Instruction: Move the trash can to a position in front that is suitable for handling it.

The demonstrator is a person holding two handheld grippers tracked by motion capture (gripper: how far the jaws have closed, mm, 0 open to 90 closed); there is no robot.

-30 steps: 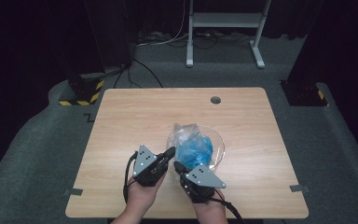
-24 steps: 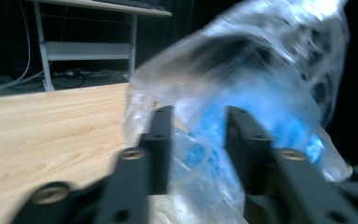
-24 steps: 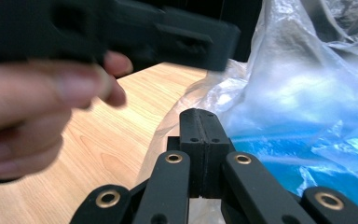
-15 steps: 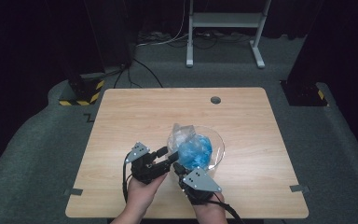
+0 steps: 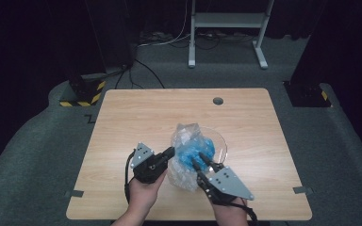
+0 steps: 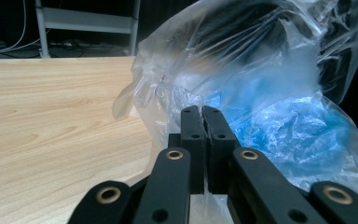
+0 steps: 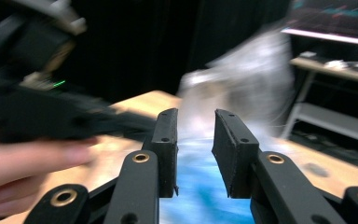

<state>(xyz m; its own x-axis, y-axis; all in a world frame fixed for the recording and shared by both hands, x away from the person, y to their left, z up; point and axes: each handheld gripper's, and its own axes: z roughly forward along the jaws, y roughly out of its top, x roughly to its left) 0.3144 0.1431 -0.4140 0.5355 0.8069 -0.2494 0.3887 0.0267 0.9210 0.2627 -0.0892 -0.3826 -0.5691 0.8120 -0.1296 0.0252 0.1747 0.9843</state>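
Dark curtains surround a wooden bench [image 5: 136,117]. Near its front middle a clear bag [image 5: 185,141] holding blue crumpled material [image 5: 195,150] sits in a glass bowl [image 5: 221,141]. Left claw [image 6: 201,122] is closed, jaws together on a fold of film at the bag's side. Right claw [image 7: 195,135] stands partly open, empty, over the blue. Judged light, limp, slippery, tear-prone; grip gathered film near the mouth.

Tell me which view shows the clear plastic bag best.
The left gripper view: the plastic bag is sharp and close, blue contents visible, the left tongs shut at its film. The high view shows it small; the right gripper view blurs it.
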